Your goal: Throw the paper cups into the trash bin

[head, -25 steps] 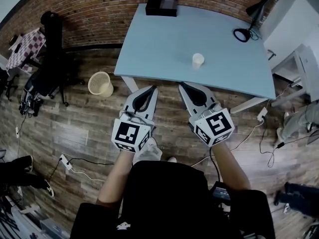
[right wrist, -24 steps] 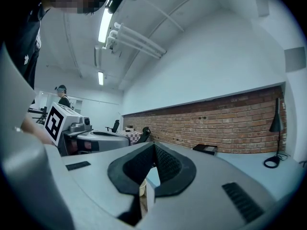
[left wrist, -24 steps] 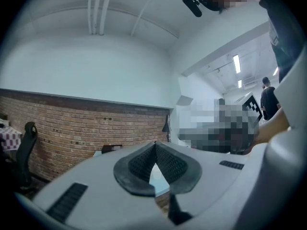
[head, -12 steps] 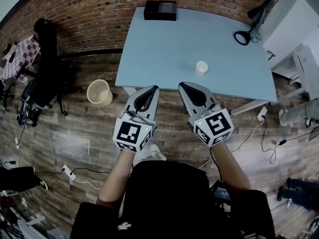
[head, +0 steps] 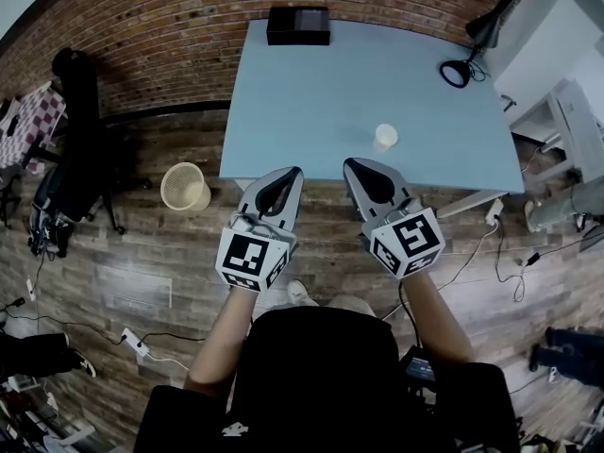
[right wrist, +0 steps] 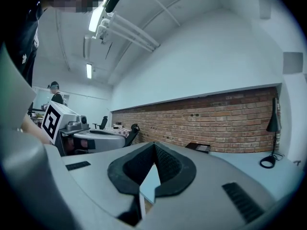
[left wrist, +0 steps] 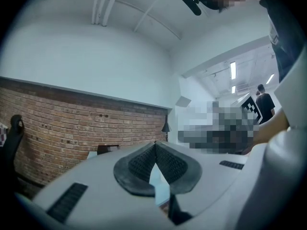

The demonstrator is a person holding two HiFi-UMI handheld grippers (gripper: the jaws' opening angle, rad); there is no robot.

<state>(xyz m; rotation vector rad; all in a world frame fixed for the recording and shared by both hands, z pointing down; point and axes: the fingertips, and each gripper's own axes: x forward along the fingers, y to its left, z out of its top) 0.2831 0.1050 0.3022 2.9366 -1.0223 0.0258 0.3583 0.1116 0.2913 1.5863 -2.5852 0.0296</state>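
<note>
A white paper cup (head: 384, 137) stands upright on the light blue table (head: 311, 92), near its front edge. A pale wire trash bin (head: 185, 186) sits on the wood floor left of the table. My left gripper (head: 292, 172) is shut and empty, its tips at the table's front edge, left of the cup. My right gripper (head: 350, 163) is also shut and empty, just short of the cup and slightly left of it. In the left gripper view the left gripper's (left wrist: 155, 143) pads meet at the tip. The right gripper's (right wrist: 154, 143) pads meet likewise; the cup is hidden there.
A black box (head: 298, 25) lies at the table's far edge by the brick wall (head: 170, 26). A black desk lamp (head: 462, 69) stands at the table's right end. Cables (head: 491, 253) trail on the floor at right. A dark chair (head: 75, 149) stands at left.
Both grippers have moved forward toward the table's front edge. The cup and table now lie closer to their tips. Both stay shut.
</note>
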